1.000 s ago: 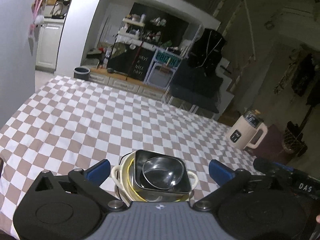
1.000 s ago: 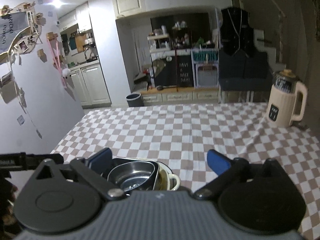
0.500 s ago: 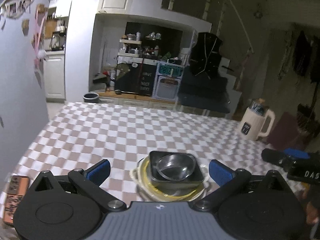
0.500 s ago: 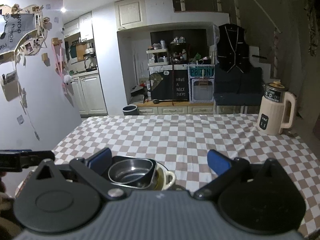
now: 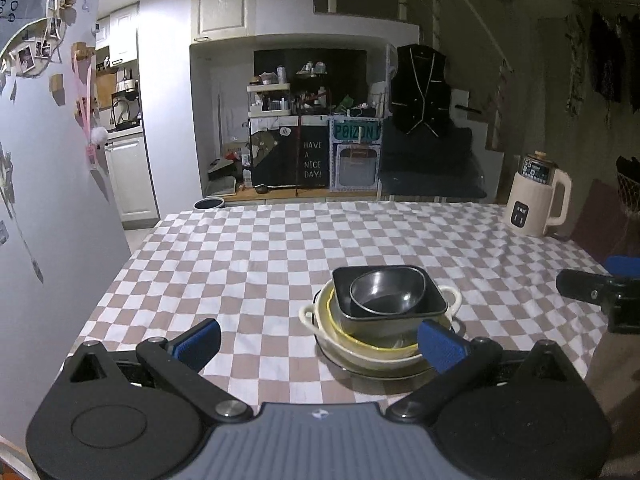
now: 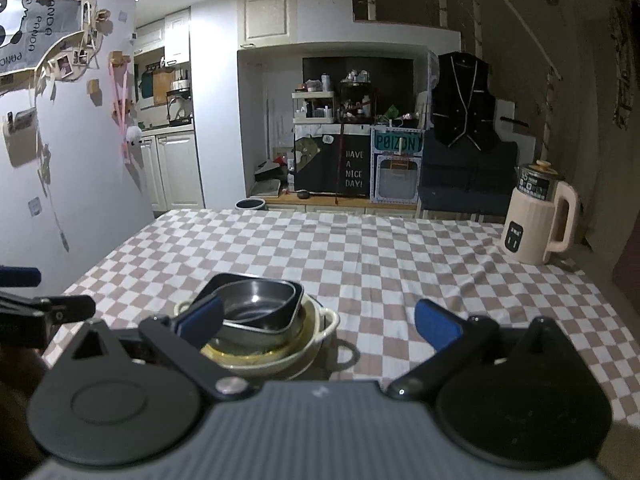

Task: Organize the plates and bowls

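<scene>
Status: my left gripper (image 5: 320, 338) and my right gripper (image 6: 318, 320) both hold their jaws wide apart, with nothing between them. Both sit at the near edge of the checkered tablecloth (image 5: 280, 248), level with the tabletop.

Location of the task items: all visible dishes form one nested stack near the front of the table. From the top down:
1. Round metal bowl (image 5: 386, 290), seated inside
2. Dark square bowl (image 5: 434, 300), which rests in
3. Cream two-handled dish (image 5: 452, 294) with a yellow inner rim, standing on
4. What appears to be a flat plate (image 5: 372, 372), only its near edge showing.

In the left wrist view the stack lies just ahead of my right-hand finger; in the right wrist view my left-hand finger covers part of it.

Assessment: no loose plate or bowl shows elsewhere on the cloth. The only other item there is a cream electric kettle (image 6: 540, 224), well apart at the far right. I judge the stacking complete or nearly so. Remaining work, if any, would be relocating the stack; the pictures indicate no destination.
</scene>
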The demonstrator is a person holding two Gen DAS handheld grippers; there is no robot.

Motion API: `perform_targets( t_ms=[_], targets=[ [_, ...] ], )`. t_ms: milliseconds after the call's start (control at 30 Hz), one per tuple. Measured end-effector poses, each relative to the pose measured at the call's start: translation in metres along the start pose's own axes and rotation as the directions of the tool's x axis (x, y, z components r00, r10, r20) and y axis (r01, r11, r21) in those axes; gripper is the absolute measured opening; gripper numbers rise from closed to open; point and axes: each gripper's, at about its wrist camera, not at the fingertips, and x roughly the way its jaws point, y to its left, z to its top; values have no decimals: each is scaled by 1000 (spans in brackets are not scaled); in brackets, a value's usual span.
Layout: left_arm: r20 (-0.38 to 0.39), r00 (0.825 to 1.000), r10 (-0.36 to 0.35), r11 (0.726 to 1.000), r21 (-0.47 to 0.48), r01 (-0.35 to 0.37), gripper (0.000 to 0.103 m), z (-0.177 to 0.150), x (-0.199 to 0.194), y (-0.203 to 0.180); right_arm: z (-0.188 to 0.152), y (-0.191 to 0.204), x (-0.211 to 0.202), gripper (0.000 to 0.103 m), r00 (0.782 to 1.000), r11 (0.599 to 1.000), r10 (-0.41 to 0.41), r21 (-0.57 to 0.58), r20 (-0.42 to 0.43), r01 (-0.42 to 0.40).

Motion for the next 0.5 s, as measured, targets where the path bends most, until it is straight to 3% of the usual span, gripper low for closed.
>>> perform_targets(
  t_ms=[500],
  targets=[
    [-3, 1000, 14, 1000, -12, -15, 103, -17, -3, 3, -19, 7, -4, 102, 999, 999, -22, -44, -30, 20]
  ],
)
